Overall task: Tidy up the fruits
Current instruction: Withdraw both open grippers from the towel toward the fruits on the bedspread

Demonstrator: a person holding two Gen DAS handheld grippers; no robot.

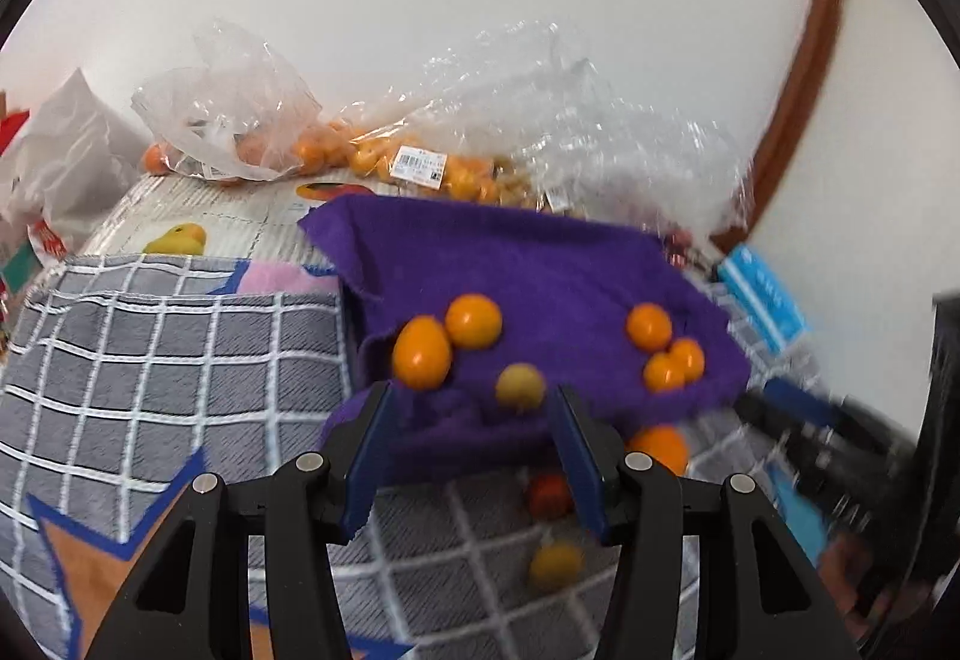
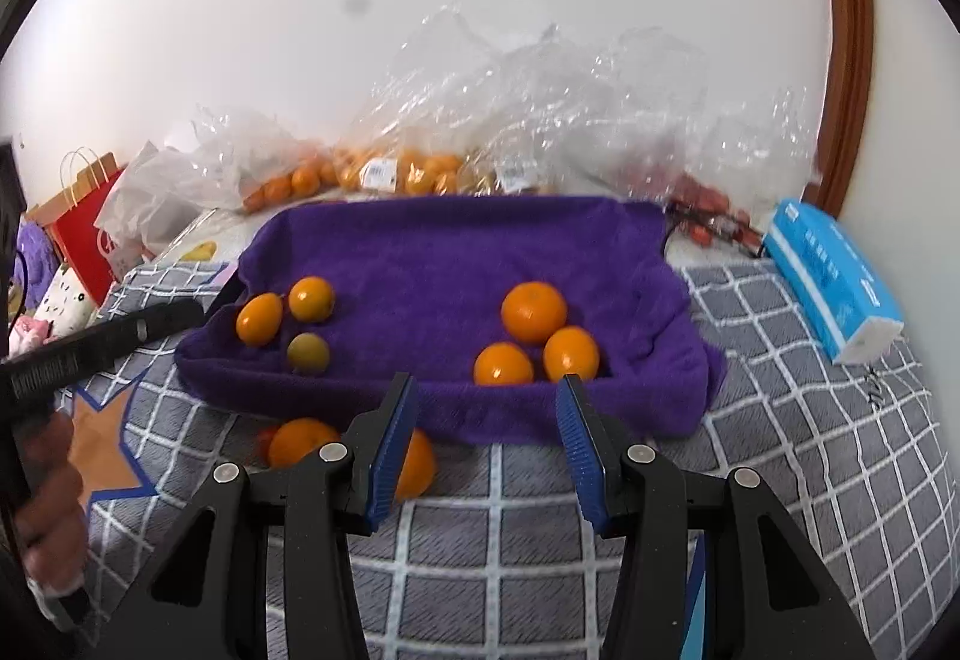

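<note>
a purple fleece towel [image 2: 456, 288] lies spread on a grey blanket with a white grid pattern [image 2: 780, 420], its far edge toward the white wall. on the towel's left part sit two small orange fruits [image 2: 259, 319] touching each other, with a dull yellow-green round fruit [image 2: 308, 353] just beside them toward the near edge. on its right part three orange fruits [image 2: 533, 312] cluster together, touching. off the towel, at its near left corner, two larger oranges [image 2: 300, 441] rest on the blanket; in the left wrist view a small red fruit [image 1: 549, 495] and a yellowish fruit [image 1: 555, 564] lie near them. the left hand-held gripper [image 1: 471, 420] is wide open with nothing between its blue pads, poised over the towel's near left edge. the right hand-held gripper [image 2: 486, 408] is likewise wide open and empty, above the towel's near edge. behind the towel's far edge, clear crinkled plastic bags of oranges [image 2: 390, 174] line the wall. a blue tissue pack [image 2: 831, 279] lies past the towel's right edge, and a red paper bag [image 2: 84, 228] stands off the left.
</note>
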